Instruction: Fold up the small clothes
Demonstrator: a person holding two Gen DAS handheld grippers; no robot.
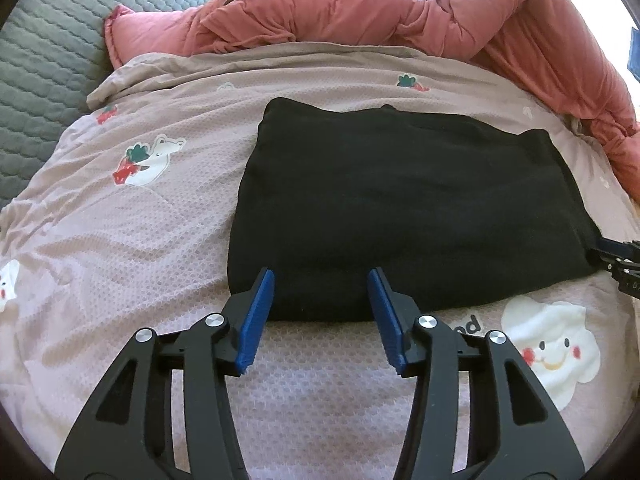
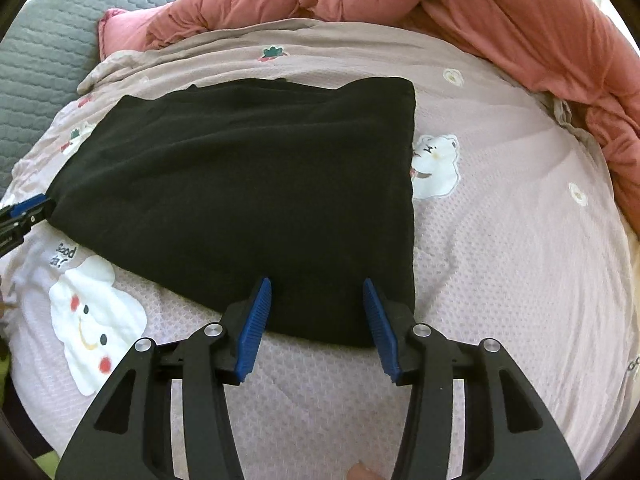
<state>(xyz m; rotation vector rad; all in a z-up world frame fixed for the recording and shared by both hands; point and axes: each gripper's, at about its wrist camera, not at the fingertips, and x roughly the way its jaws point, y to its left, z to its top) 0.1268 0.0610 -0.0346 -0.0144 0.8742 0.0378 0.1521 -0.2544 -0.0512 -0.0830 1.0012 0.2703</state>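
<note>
A black garment [image 1: 400,208] lies folded flat into a rough rectangle on the pink printed bedspread [image 1: 120,260]. It also shows in the right wrist view [image 2: 248,200]. My left gripper [image 1: 321,276] is open, its blue fingertips over the garment's near left edge, nothing between them. My right gripper [image 2: 317,284] is open over the garment's near right corner, nothing between them. The right gripper's tip shows in the left wrist view [image 1: 620,256] at the garment's right edge. The left gripper's tip shows in the right wrist view [image 2: 24,212] at the garment's left edge.
A crumpled salmon-pink quilt [image 1: 400,12] is heaped along the far and right side of the bed, also in the right wrist view [image 2: 500,20]. A grey quilted cover [image 1: 44,72] lies at the far left. The bedspread [image 2: 520,240] continues to the right of the garment.
</note>
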